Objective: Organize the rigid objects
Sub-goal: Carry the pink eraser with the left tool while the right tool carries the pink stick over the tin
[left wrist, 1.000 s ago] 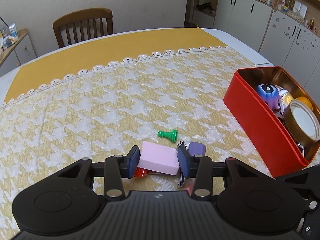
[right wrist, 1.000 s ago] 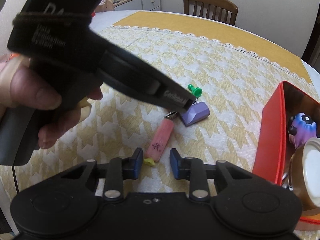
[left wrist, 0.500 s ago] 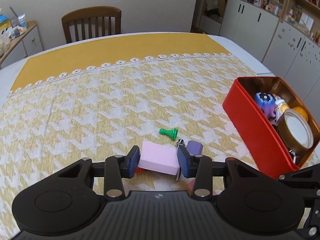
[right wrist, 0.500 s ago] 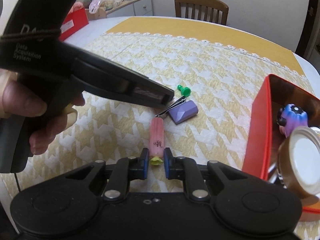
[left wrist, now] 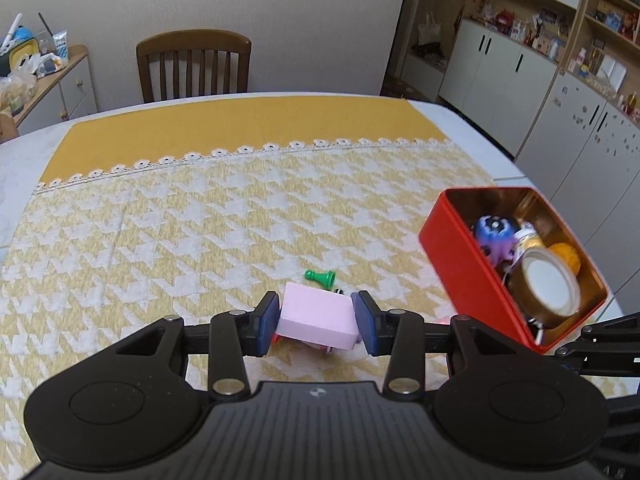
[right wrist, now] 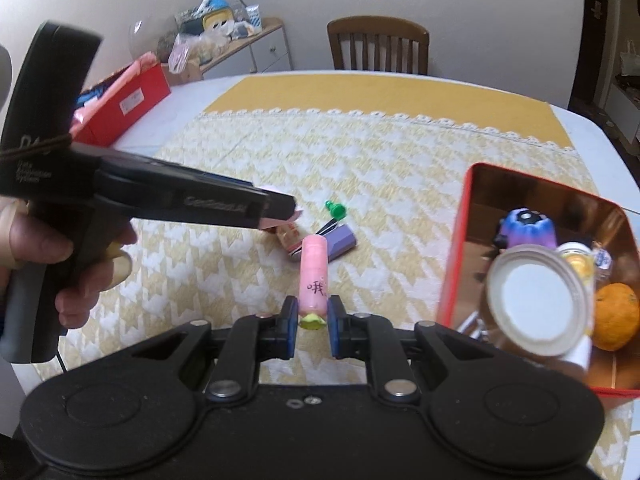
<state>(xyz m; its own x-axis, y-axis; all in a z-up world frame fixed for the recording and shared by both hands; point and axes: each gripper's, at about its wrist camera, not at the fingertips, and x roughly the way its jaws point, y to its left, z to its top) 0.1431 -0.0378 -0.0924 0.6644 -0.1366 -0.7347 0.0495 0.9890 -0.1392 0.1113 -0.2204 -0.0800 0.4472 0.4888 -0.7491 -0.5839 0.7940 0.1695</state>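
wall [left wrist: 320, 20] plain | wooden chair [left wrist: 194, 66] | white cabinets [left wrist: 500, 64]

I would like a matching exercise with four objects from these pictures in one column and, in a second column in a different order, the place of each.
Things:
1. pink block
2. pink tube
3. green pawn
4. orange fruit

Places:
a. lying on the tablecloth, held by nothing
b. inside the red tin
c. between the fingers of the left hand-held gripper
d. between the fingers of the right hand-held gripper

Pairs: 1-c, 2-d, 3-a, 4-b
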